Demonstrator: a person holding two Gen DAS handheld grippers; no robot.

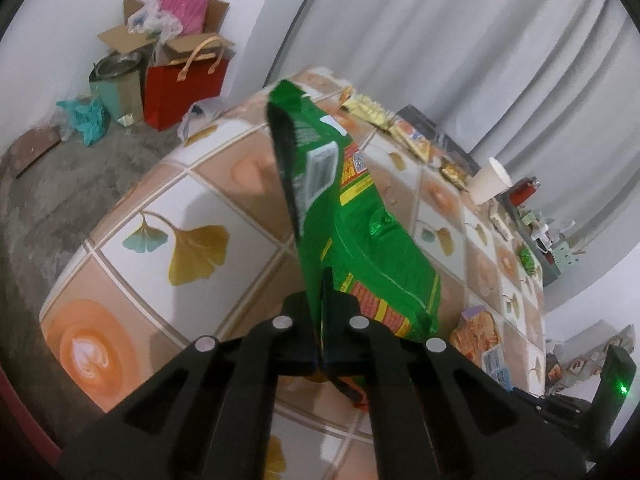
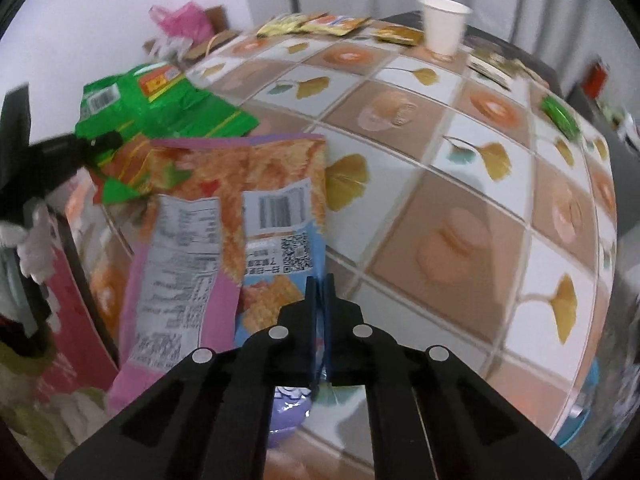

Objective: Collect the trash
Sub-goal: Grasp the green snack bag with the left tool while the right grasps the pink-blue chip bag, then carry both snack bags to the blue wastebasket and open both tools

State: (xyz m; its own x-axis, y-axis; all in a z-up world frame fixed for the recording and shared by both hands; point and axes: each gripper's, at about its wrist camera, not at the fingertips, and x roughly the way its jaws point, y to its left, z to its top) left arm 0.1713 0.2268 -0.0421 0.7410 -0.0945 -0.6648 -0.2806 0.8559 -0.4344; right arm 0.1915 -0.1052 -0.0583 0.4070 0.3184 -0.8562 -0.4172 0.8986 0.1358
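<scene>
Looking from the left wrist: the left gripper (image 1: 322, 312) has its jaws squeezed tight on the bottom edge of a green snack bag (image 1: 344, 216).
Green bag's way: it stands up tall from the jaws, long side going up and away, torn open top leaning to the left, lifted over the table (image 1: 136, 272).
Only seen here: a red gift bag (image 1: 182, 92), a pink plastic bag (image 1: 184, 4) in a cardboard box (image 1: 124, 36), a small bin (image 1: 116, 84) and a teal bag (image 1: 86, 118) on the floor by the wall.
Far side of table: a paper cup (image 1: 490, 180) stands there, with flat wrappers (image 1: 384, 120) near it.
Hard to see here: the orange and pink bag (image 1: 478, 340) is mostly behind the green one.

Looking from the right wrist: the right gripper (image 2: 319, 300) is pinched shut on the lower corner of the orange and pink snack bag (image 2: 224, 224).
Orange bag's way: long side runs up and away from the jaws, back side with its barcode facing the camera.
Only seen here: the whole back of that bag, and a small green wrapper (image 2: 560, 114) far right on the table (image 2: 460, 216).
Also here: the green snack bag (image 2: 160, 104) at the left, behind the orange one, held by the left gripper (image 2: 108, 140), and the paper cup (image 2: 444, 24) far off.
Hard to see here: the left edge is blurry and cut off, so the things there cannot be told.
</scene>
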